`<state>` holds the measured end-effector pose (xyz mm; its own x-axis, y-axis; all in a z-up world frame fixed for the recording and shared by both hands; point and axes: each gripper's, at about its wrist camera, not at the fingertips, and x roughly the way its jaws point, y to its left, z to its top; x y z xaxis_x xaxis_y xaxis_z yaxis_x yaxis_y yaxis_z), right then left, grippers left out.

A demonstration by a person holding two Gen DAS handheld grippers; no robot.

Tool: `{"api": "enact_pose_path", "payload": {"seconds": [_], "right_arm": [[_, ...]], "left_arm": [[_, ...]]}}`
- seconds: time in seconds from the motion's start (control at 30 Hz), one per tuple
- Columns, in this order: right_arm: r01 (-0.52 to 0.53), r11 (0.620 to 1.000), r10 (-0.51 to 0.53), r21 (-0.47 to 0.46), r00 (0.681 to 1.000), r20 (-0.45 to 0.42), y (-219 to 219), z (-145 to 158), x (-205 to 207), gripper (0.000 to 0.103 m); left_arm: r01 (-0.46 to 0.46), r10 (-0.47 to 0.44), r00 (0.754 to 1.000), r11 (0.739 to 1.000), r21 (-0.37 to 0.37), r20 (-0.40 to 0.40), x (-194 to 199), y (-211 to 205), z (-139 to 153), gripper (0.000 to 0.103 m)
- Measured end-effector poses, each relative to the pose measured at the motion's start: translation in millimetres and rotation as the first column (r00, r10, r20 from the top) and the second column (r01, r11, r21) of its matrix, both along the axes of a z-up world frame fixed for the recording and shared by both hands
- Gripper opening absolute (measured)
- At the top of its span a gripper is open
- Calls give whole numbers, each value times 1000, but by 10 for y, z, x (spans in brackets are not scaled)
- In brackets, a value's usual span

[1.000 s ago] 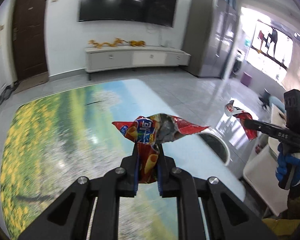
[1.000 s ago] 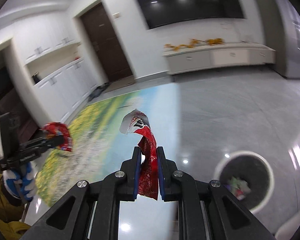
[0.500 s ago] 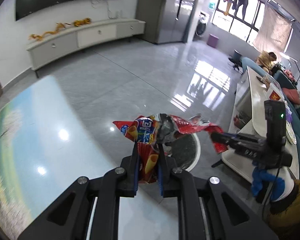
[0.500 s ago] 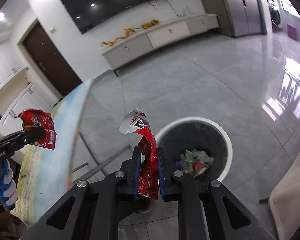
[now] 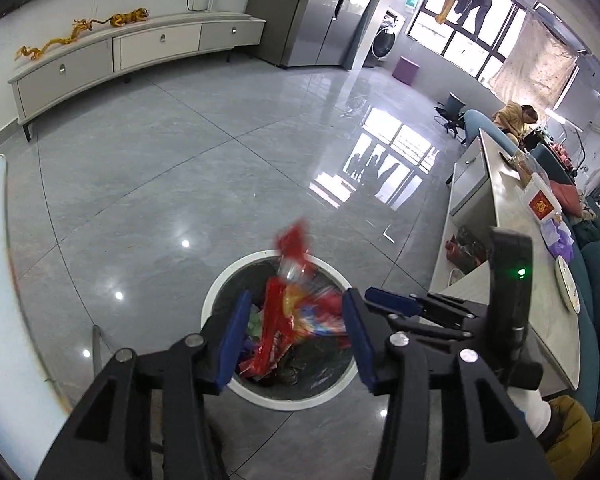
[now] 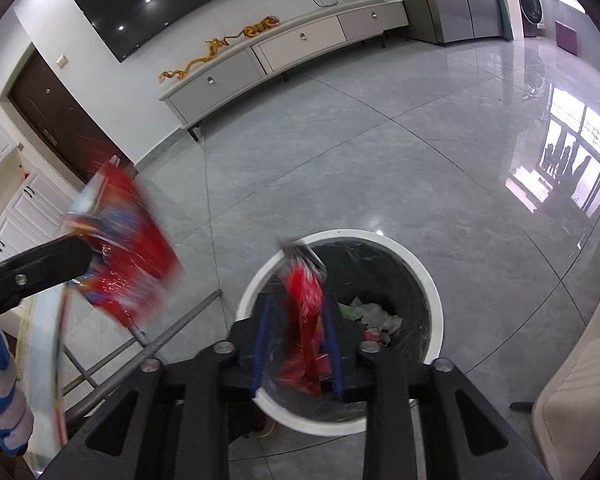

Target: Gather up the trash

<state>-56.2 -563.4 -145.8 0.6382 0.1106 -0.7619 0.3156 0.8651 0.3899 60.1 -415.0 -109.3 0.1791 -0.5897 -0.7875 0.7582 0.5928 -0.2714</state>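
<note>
1. Your left tool [image 5: 294, 332] hangs over the white-rimmed trash bin [image 5: 236, 384], its blue pads spread wide.
2. The red snack bag [image 5: 296, 316] sits between those pads, blurred, touching neither as far as the blur lets you judge, right above the bin's mouth.
3. Your right tool [image 6: 298, 340] is also above the trash bin [image 6: 432, 300], its pads parted to a middling gap.
4. The red wrapper [image 6: 304, 320] lies between the right pads, smeared by motion; whether it touches a pad cannot be told.
5. From the right wrist view, your left tool [image 6: 84, 256] shows at the left edge with the snack bag [image 6: 128, 248] at its tip.
6. Crumpled rubbish [image 6: 374, 316] lies inside the bin on the grey tiled floor [image 5: 220, 160].
</note>
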Motion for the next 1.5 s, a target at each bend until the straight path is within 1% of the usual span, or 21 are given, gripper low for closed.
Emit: {"api": "enact_pose_path", "payload": {"seconds": [0.07,0.17,0.37,0.5,0.6,0.73,0.83,0.87,0.93,0.97,1.0,1.07,1.1,1.13,1.17,1.2,1.27,1.3,1.37,1.4,1.5], "right_arm": [[13,1000,-13,-9,1000,-20,-60,-69,13,37],[29,1000,-29,-1,999,-25,-81,-104,-26,38],[40,999,-40,-7,999,1,-13,63,-167,38],[23,1000,-22,-22,998,60,139,315,-203,39],[-14,999,19,-49,993,112,364,575,-196,41],[-75,993,90,-86,978,186,748,948,-178,46],[-125,985,151,-121,960,236,1061,1231,-153,53],[-137,981,168,-134,953,252,1176,1325,-151,58],[-168,972,210,-165,936,282,1425,1515,-151,61],[-180,968,226,-176,929,292,1525,1581,-154,65],[-194,962,246,-191,920,304,1652,1664,-159,70],[-214,952,277,-218,905,324,1878,1788,-167,76],[-223,947,292,-231,897,332,2007,1844,-175,78],[-230,942,305,-244,890,338,2119,1889,-185,80],[-236,937,317,-259,884,344,2243,1934,-198,86],[-241,931,330,-274,878,348,2379,1977,-209,92],[-246,922,346,-298,868,356,2606,2037,-224,99],[-247,919,352,-307,864,359,2706,2057,-227,100],[-252,912,366,-324,858,361,2910,2084,-249,100],[-257,908,374,-332,855,359,2968,2073,-263,101],[-266,893,397,-364,846,356,3171,2115,-304,101]], "left_arm": [[3,-3,1000,1000,-3,-11,4,-8,-17,46],[4,-4,1000,1000,-3,-4,-23,20,4,46],[-36,37,997,999,-9,71,-118,259,255,46],[-87,89,987,996,-22,134,-215,600,475,53],[-139,143,973,990,-33,182,-290,900,671,53],[-220,224,941,974,-44,253,-415,1363,908,54],[-287,290,908,956,-56,301,-535,1723,1053,54],[-310,313,894,949,-60,322,-597,1846,1090,54],[-359,360,860,931,-72,361,-696,2098,1166,54],[-394,394,838,916,-82,377,-755,2284,1204,54],[-414,417,825,905,-95,382,-798,2417,1232,54],[-465,472,788,877,-120,395,-868,2701,1299,62],[-497,501,761,858,-126,411,-914,2846,1331,69],[-524,526,735,841,-134,427,-965,2975,1359,71],[-548,551,707,823,-150,444,-1033,3134,1401,71],[-563,565,689,812,-157,454,-1080,3237,1425,71],[-603,597,637,780,-166,488,-1210,3486,1489,72],[-623,612,609,763,-173,505,-1274,3594,1522,73],[-651,637,566,735,-190,523,-1351,3752,1571,78],[-661,649,551,723,-201,524,-1398,3826,1588,82],[-692,688,507,684,-230,519,-1531,4037,1618,87]]}}
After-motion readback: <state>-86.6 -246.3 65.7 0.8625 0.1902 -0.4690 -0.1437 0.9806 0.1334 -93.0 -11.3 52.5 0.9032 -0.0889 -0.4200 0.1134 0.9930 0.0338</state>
